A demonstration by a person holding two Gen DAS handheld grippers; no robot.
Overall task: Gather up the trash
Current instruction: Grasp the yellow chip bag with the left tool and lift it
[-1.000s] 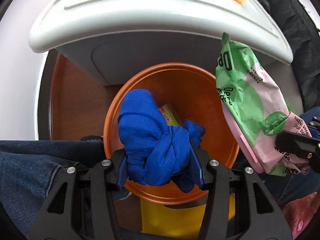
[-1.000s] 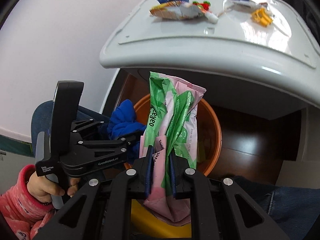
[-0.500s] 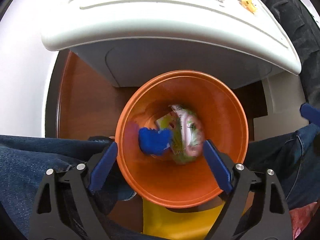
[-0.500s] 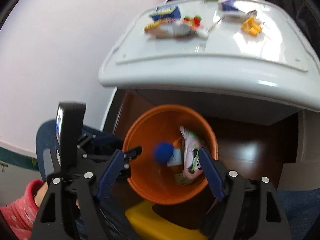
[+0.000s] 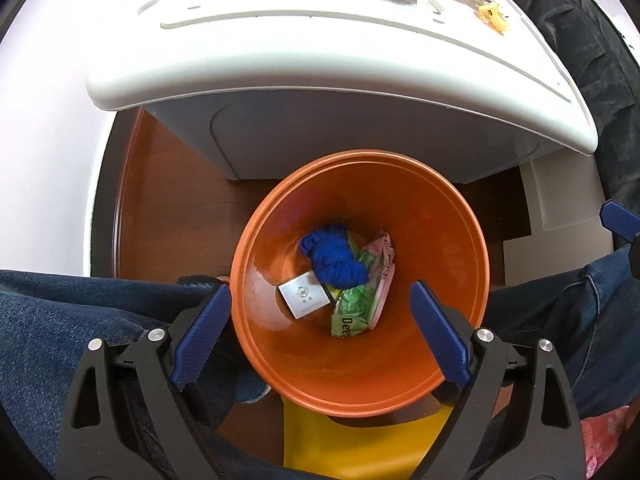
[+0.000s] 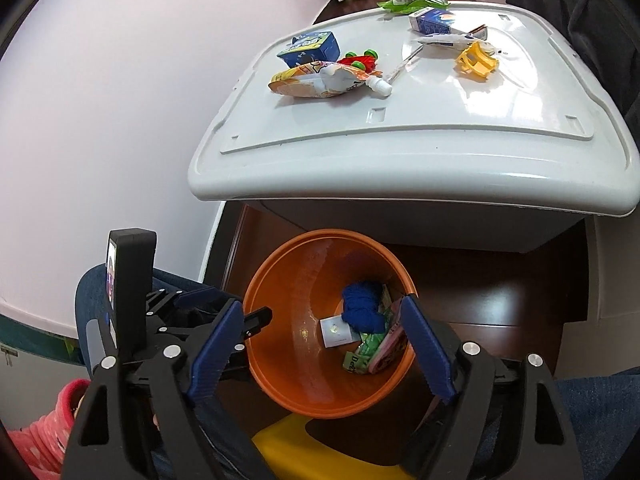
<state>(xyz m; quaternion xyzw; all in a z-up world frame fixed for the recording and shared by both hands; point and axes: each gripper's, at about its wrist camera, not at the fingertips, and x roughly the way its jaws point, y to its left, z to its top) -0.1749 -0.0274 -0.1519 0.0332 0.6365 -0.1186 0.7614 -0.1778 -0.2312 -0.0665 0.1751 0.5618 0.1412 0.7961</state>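
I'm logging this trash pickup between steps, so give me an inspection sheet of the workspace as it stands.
Surface: white plastic lid top, with litter on it.
Job's things: orange bin on the floor holds a blue cloth bundle, a green-and-pink wipes pack and a small white card.
Clutter: on the lid, a blue carton, orange spout pouch, yellow toy, green wrapper, white-and-blue carton.
Grippers: left gripper and right gripper both open and empty above the bin, jaws just opened.
Cables: nothing seen.
Surroundings: white wall, dark wood floor, yellow object under the bin, the person's jeans.
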